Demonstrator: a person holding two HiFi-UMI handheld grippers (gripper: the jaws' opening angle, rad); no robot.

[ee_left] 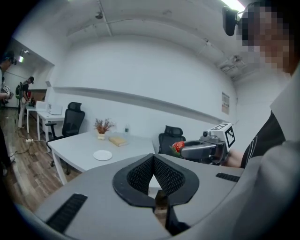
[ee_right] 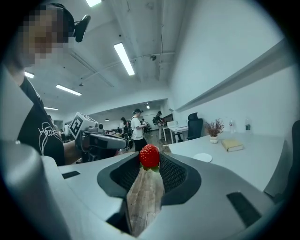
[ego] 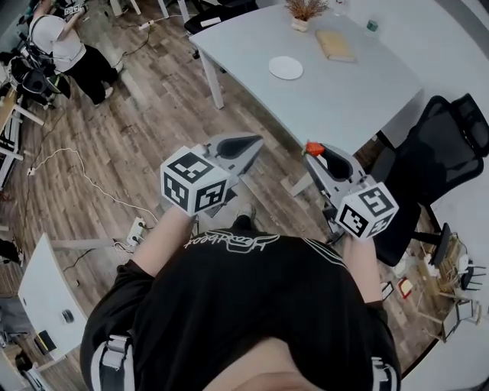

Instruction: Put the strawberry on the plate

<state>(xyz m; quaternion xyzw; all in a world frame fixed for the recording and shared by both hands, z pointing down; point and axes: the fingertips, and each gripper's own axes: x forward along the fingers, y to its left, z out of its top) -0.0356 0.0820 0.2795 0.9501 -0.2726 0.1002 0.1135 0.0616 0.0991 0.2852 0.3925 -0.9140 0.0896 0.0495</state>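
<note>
A red strawberry (ego: 314,149) is pinched at the tips of my right gripper (ego: 315,153), which is shut on it; up close, the strawberry (ee_right: 149,156) sits between the dark ribbed pads with its green leaves below. The white plate (ego: 286,67) lies on the grey table (ego: 359,92), well ahead of both grippers, and shows small as the plate (ee_left: 102,155) and plate (ee_right: 203,157). My left gripper (ego: 254,142) is held beside the right one over the wooden floor, short of the table's edge. Its jaws (ee_left: 153,157) meet at the tips with nothing between them.
A potted dried plant (ego: 304,11) and a tan book (ego: 335,44) sit on the table beyond the plate. A black office chair (ego: 447,149) stands at the right. A person (ego: 65,46) works at the far left, with cables (ego: 84,179) on the floor.
</note>
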